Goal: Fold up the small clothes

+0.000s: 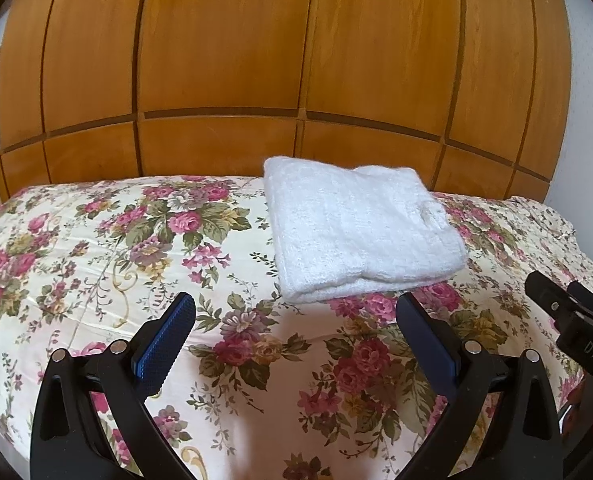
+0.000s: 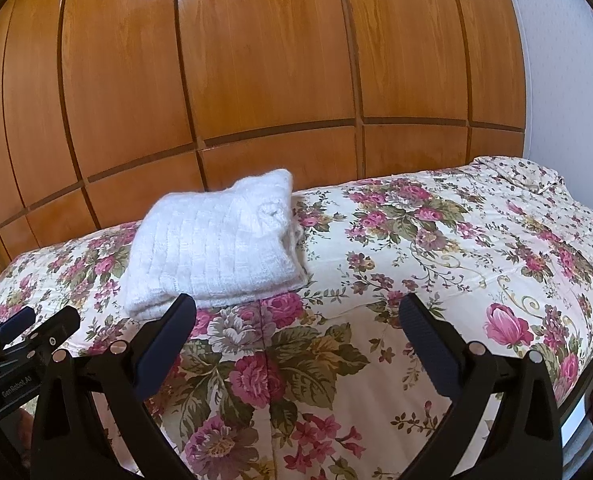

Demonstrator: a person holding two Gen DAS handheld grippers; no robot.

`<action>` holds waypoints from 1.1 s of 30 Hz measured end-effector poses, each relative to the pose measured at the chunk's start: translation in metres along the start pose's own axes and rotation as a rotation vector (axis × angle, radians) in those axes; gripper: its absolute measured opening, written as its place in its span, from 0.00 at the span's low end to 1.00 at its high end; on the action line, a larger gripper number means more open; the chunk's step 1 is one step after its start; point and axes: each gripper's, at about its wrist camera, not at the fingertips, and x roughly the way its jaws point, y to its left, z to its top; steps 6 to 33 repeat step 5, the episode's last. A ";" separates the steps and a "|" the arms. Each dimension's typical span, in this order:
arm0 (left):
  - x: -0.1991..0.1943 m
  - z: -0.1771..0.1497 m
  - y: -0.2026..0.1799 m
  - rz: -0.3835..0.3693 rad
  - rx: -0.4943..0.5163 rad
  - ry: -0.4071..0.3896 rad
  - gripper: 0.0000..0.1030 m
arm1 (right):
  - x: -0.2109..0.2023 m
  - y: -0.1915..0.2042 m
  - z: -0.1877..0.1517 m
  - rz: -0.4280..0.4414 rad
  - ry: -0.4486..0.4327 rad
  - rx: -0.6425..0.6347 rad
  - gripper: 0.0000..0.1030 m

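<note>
While both grippers are hovering low over the bed, a white, ribbed, knitted garment folded into a thick rectangle (image 1: 360,232) is lying on the cream bedspread printed with pink roses and green leaves (image 1: 108,248). Its far edge is sitting close to the glossy orange-brown wooden panelled wall (image 1: 224,60) behind the bed. One layered folded edge is facing the cameras.

Left gripper (image 1: 296,312): its black fingers with blue textured pads (image 1: 164,340) are standing wide apart, holding nothing. It is pointing at the near edge of the garment, just short of it, not touching.

Right gripper (image 2: 298,314): it too is spread wide, nothing between the pads. The garment is lying ahead and to its left; the left fingertip is overlapping the garment's near edge in the right wrist view, but contact cannot be told.

Each gripper is showing at the edge of the other's view, so they are sitting side by side. A rumpled patch of bedspread is showing at the far right corner of the bed.
</note>
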 end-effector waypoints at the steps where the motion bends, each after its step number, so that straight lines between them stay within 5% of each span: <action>1: 0.002 0.000 0.001 -0.001 -0.001 0.005 0.96 | 0.002 -0.002 0.001 -0.004 0.005 0.007 0.98; 33: 0.016 0.002 0.013 -0.007 -0.015 0.046 0.96 | 0.018 -0.009 0.004 -0.022 0.031 0.027 0.98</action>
